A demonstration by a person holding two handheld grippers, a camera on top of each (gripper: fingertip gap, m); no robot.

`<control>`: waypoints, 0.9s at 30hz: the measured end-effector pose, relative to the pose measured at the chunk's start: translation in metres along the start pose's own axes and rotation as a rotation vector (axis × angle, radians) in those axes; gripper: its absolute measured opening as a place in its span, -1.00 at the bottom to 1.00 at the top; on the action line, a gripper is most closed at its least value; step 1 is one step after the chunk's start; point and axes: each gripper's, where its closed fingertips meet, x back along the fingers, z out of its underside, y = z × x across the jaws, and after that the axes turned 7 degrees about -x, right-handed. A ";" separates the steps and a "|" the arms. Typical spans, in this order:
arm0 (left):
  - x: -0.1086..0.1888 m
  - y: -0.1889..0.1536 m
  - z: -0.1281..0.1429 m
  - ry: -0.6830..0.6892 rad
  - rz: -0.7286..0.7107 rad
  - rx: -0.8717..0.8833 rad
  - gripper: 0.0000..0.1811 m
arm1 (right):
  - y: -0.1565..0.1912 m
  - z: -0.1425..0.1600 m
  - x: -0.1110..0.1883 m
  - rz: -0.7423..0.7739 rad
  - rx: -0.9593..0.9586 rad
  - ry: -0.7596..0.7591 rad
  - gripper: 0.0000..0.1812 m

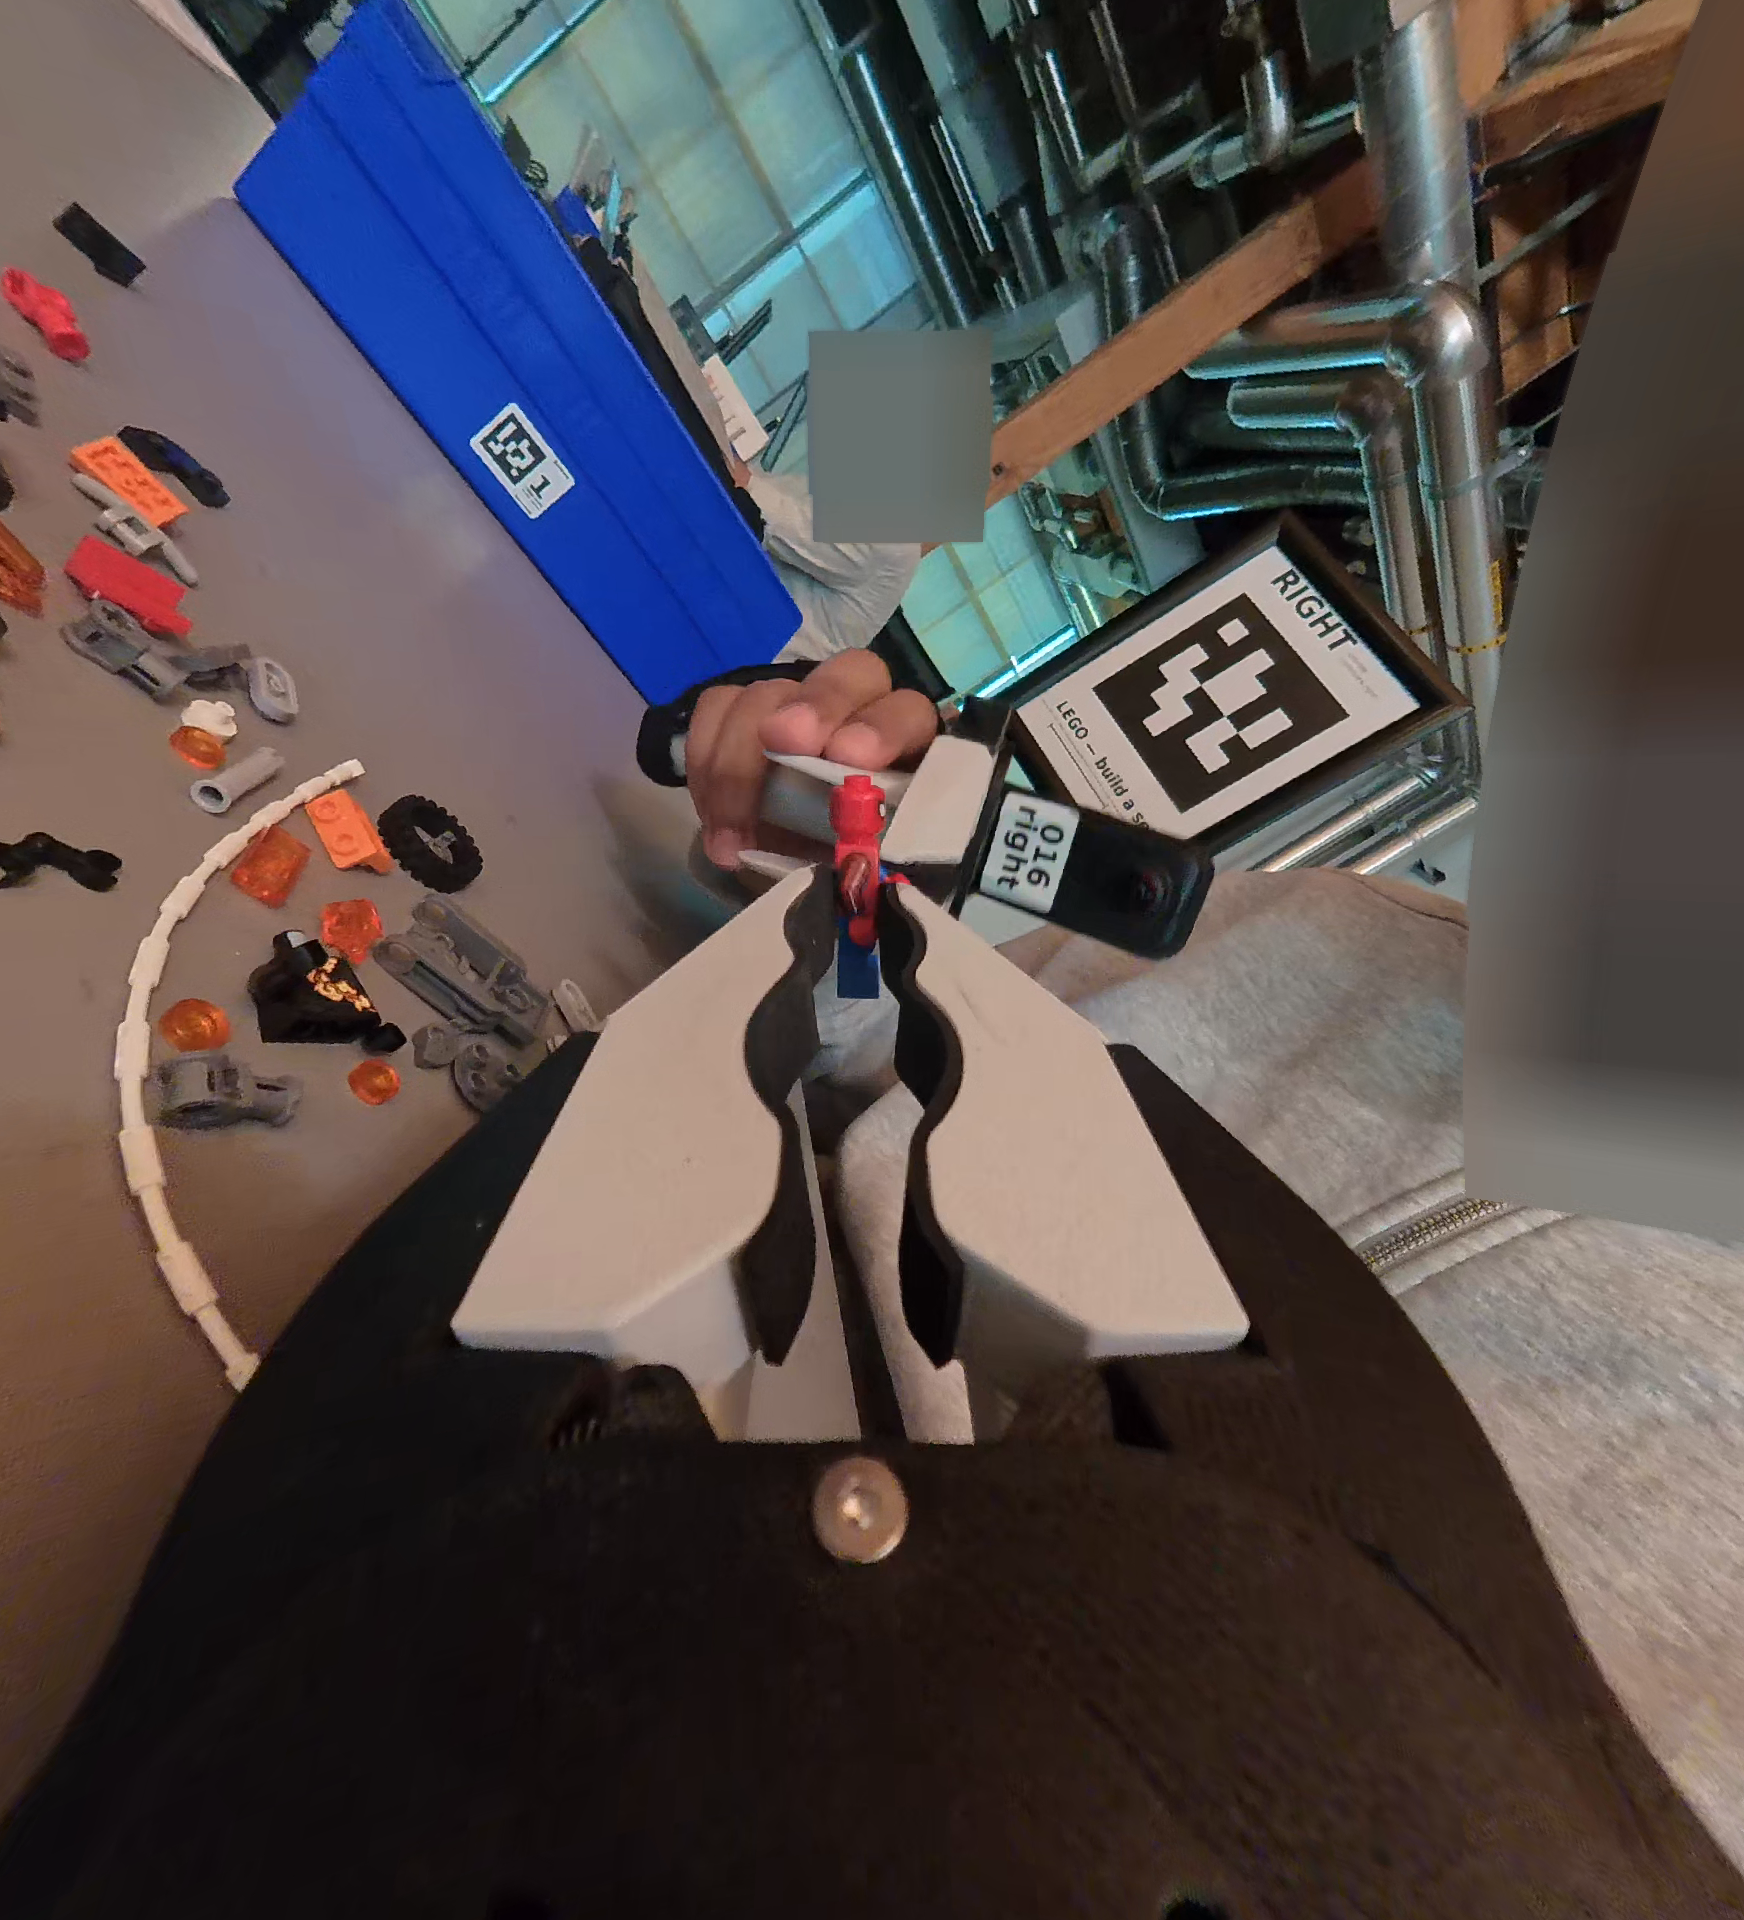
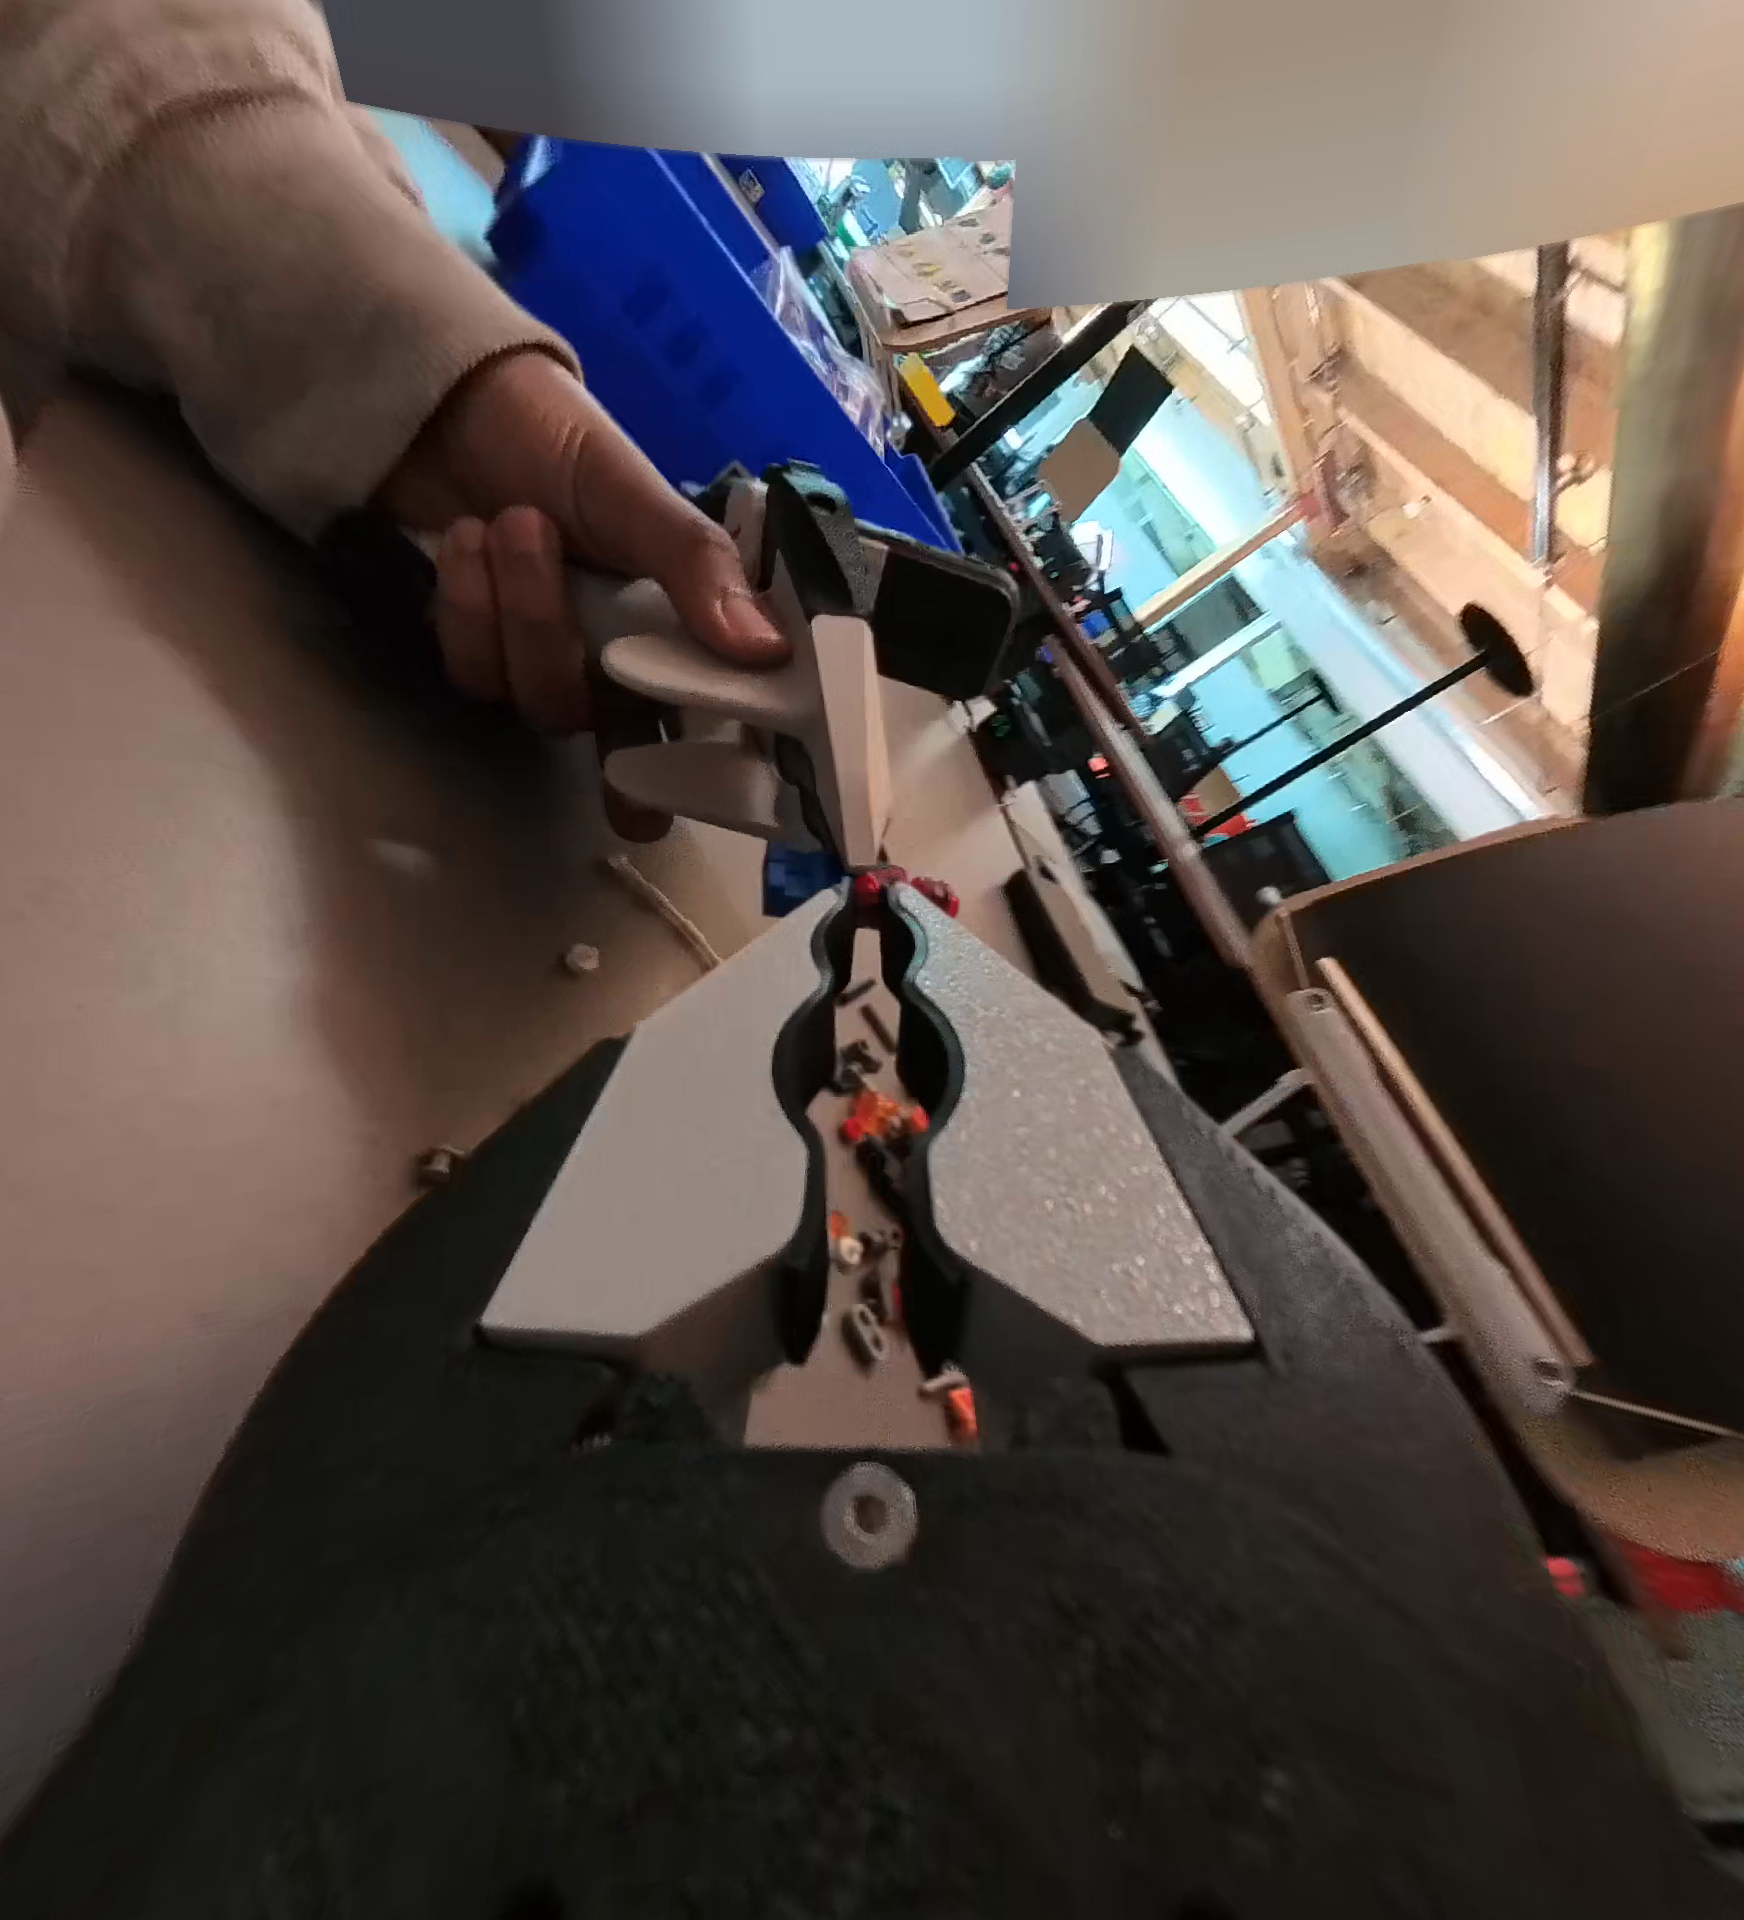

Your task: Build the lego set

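A red and blue minifigure [image 1: 855, 821] is held in the air between both grippers, beside the table. My left gripper [image 1: 852, 899] is shut on its body and legs, and the red head sticks out past the tips. In the right wrist view my right gripper [image 2: 873, 906] is shut on the red top of the minifigure [image 2: 873, 886]. The left gripper's fingers [image 2: 852, 727] come down onto it from above. A hand [image 1: 795, 727] holds the right gripper behind the figure, and its camera [image 1: 1086, 868] faces me.
Loose parts lie on the grey table [image 1: 411, 644] at left: orange plates, grey beams, a black wheel [image 1: 428, 842], a white curved chain [image 1: 146, 1039] and a black printed piece [image 1: 312, 997]. A blue bin [image 1: 494, 395] stands behind. A grey sweater [image 1: 1263, 1091] is close at right. Less than 4 cm separates the two grippers' tips.
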 end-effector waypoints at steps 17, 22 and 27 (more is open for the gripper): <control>-0.003 0.001 0.003 0.018 -0.028 -0.041 -0.94 | -0.005 0.000 0.002 -0.127 -0.411 -0.046 -0.98; -0.003 0.002 0.003 0.016 -0.035 -0.048 -0.94 | -0.007 0.001 0.001 -0.142 -0.480 -0.049 -0.98; -0.003 0.003 0.003 0.017 -0.043 -0.058 -0.94 | -0.008 0.002 0.001 -0.149 -0.517 -0.050 -0.98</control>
